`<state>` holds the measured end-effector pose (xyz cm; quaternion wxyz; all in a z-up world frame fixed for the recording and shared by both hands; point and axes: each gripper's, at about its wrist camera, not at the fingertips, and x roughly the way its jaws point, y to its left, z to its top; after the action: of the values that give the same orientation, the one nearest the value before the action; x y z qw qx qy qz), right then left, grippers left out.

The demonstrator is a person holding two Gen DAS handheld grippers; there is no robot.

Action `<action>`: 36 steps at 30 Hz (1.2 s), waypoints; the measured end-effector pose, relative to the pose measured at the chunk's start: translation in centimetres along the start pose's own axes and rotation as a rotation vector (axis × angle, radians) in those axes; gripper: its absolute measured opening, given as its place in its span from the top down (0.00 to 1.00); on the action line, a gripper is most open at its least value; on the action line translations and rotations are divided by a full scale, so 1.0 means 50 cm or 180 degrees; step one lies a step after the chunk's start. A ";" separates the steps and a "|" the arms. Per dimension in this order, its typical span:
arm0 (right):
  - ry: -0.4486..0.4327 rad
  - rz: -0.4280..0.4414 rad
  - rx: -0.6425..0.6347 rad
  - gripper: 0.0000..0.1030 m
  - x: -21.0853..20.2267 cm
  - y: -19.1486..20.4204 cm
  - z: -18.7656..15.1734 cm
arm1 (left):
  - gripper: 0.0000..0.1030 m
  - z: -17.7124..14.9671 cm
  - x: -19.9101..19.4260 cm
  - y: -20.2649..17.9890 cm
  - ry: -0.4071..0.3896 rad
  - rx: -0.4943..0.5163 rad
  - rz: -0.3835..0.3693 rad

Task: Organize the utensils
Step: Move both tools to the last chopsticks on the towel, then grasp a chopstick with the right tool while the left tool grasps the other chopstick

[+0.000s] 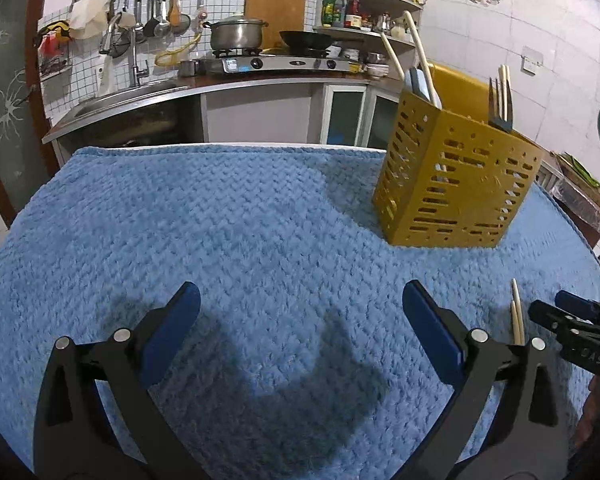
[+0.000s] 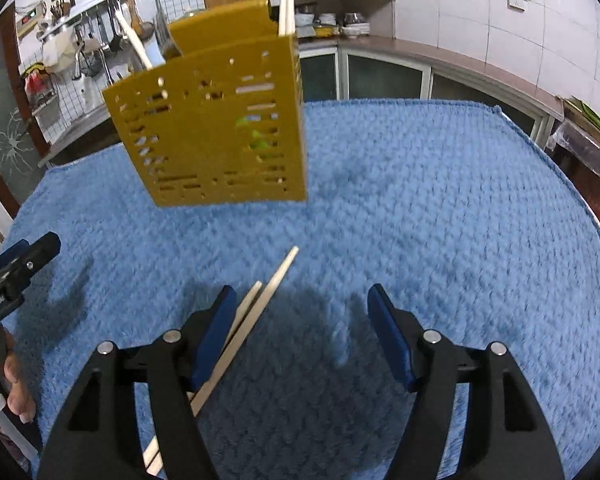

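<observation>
On the blue knitted cloth [image 1: 240, 220] that covers the surface stands a yellow slotted utensil holder [image 1: 456, 184], toward the far right edge in the left wrist view. A fork [image 1: 500, 104] stands upright in its right compartment with a pair of pale chopsticks [image 1: 505, 80] beside it, and long pale handles [image 1: 420, 56] lean out of the left compartment. Through the slots on the holder's front, in the right wrist view, something green [image 2: 258, 138] shows inside, too small to tell what.

The left tool [image 1: 300, 312] hovers over bare cloth with its blue pads spread wide and nothing between them. The right tool [image 2: 300, 312] is also released, its jaws apart. A second pair of chopsticks [image 2: 260, 300] lies on the cloth near the holder, just beside the inner face of the right tool's left pad [image 2: 216, 332]; whether the pad touches them cannot be told, and the other pad stands well apart from them. Their tips point toward the holder. A person's fingers [image 2: 16, 384] show at the left edge of the right wrist view
</observation>
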<state>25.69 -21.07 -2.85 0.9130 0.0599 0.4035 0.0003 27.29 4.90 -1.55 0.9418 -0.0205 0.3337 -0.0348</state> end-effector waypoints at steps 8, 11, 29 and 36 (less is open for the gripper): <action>0.0071 -0.0135 -0.0029 0.57 0.018 0.030 -0.001 | 0.05 -0.008 -0.008 -0.025 -0.0026 0.0183 -0.0051; 0.0124 -0.0075 -0.0008 0.69 0.020 0.035 0.000 | 0.05 -0.009 -0.005 -0.028 0.0020 0.0208 -0.0082; 0.0493 0.0004 0.0001 0.94 0.077 0.056 0.066 | 0.05 0.003 -0.002 -0.056 0.0402 0.0105 -0.0319; 0.0432 0.0030 0.0091 0.94 0.046 -0.041 0.058 | 0.06 -0.004 -0.010 -0.156 0.0566 0.0312 -0.0529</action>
<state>29.28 -23.33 -2.85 0.8826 0.0748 0.4641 0.0030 26.38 -2.86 -0.92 0.9022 0.0010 0.4110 -0.1306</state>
